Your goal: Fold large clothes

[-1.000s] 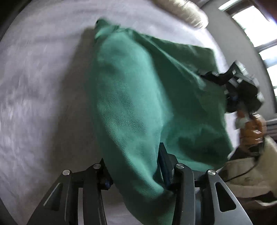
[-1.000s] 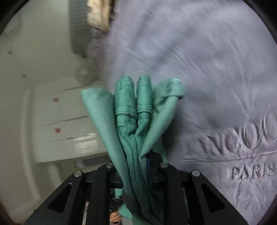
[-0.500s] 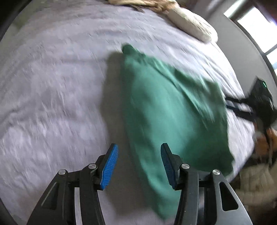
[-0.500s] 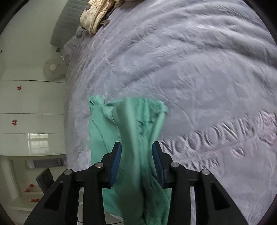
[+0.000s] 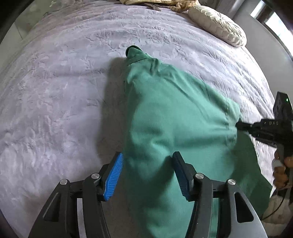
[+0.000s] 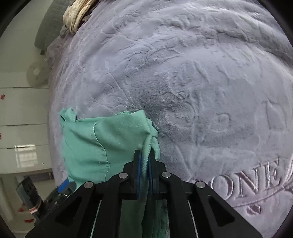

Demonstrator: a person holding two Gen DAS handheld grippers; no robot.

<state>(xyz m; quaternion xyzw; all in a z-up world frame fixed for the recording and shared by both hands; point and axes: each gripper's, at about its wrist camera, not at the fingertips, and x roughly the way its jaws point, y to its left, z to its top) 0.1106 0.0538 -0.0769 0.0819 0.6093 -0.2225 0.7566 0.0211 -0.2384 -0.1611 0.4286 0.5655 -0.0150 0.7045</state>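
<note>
A large green garment point(image 5: 172, 117) lies spread on the grey-lilac bedspread point(image 5: 55, 102), one corner pointing to the far end of the bed. My left gripper point(image 5: 147, 174) is open, its blue pads either side of the garment's near edge, gripping nothing. My right gripper point(image 6: 144, 164) is shut on a bunched edge of the green garment point(image 6: 102, 144); it also shows at the right in the left wrist view point(image 5: 243, 126), pinching the cloth's right corner. The near end of the garment hangs over the bed's edge.
A cream cushion point(image 5: 218, 25) and a heap of beige cloth point(image 6: 77, 14) lie at the head of the bed. Embossed lettering marks the bedspread point(image 6: 256, 183). White drawers point(image 6: 22, 117) and a fan point(image 6: 36, 71) stand beyond the bed's left side.
My left gripper opened and let go of the garment. The garment dropped from held up to lying on the bed. My right gripper opened briefly and has shut on the cloth's edge again.
</note>
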